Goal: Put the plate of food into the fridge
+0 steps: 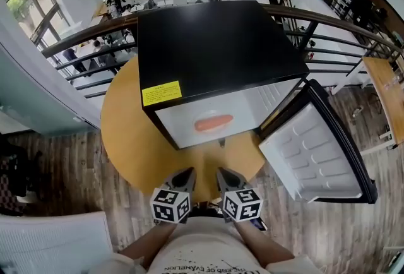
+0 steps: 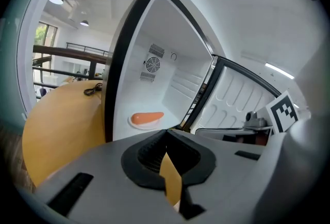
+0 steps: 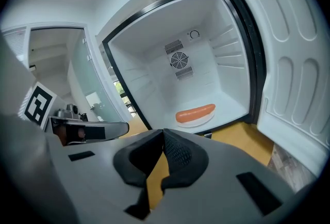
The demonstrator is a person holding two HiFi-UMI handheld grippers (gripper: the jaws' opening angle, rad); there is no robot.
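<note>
- Left claw (image 1: 184, 176) and right claw (image 1: 228, 176) both pinched closed, empty, above round worktop (image 1: 123, 127)
- Plate (image 3: 199, 122) with sausage (image 3: 195, 113) inside fridge (image 1: 208, 45), door (image 1: 319, 153) open rightward

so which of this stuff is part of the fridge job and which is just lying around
Job: fridge, its open door, plate, sausage on it, left gripper and right gripper, both shut and empty.
Lying about: black cable on the round table, railing.
</note>
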